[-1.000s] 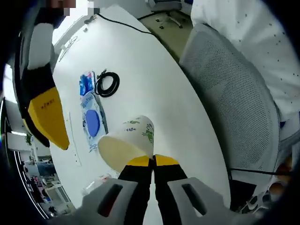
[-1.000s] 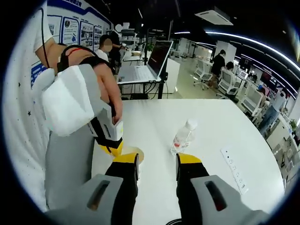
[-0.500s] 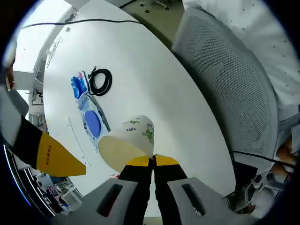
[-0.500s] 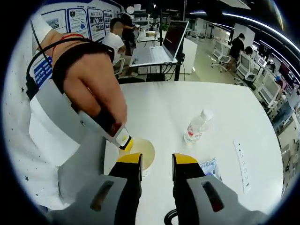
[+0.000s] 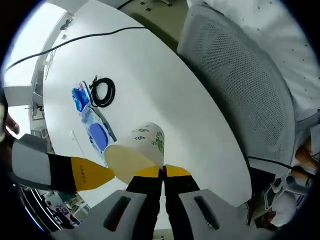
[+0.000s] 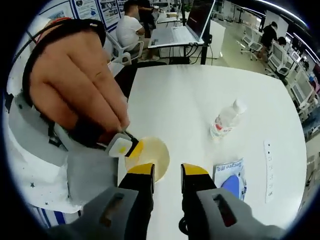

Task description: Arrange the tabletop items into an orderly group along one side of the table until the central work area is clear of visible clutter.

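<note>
The left gripper [image 5: 163, 172] has its fingers pressed together on the rim of a paper cup [image 5: 136, 151], which is lifted off the white bench [image 5: 165, 95] and tipped so its cream-coloured inside faces the camera; a green leaf print runs down its side. In the left gripper view the right gripper [image 5: 75, 172] reaches in from 9 o'clock, its yellow tip just beside the cup's mouth.

In the right gripper view the cup [image 6: 148, 155] sits at 12 o'clock from the right gripper [image 6: 167, 175], whose 2 fingers stand a narrow gap apart with nothing between them. The left gripper [image 6: 125, 147] comes in from 10 o'clock, wrapped by a hand [image 6: 80, 85], with its tip on the cup's near rim.

The cup hangs near the bench's rounded edge, beside a grey mesh chair [image 5: 240, 85]. In the left gripper view, from the cup, a blue-and-white packet [image 5: 97, 131] lies at 10 o'clock, a second blue packet [image 5: 80, 96] and a coiled black cable [image 5: 103, 92] lie further on at 11 o'clock, and a long black wire [image 5: 85, 38] crosses the far end of the bench. In the right gripper view a plastic bottle [image 6: 226, 119] stands at 1 o'clock, the packet [image 6: 230, 179] lies at 3 o'clock just beside the right finger, and a white power strip [image 6: 269, 170] runs along the far right edge. Bare white surface lies between cup and bottle and stretches to the far edge at 12 o'clock.
</note>
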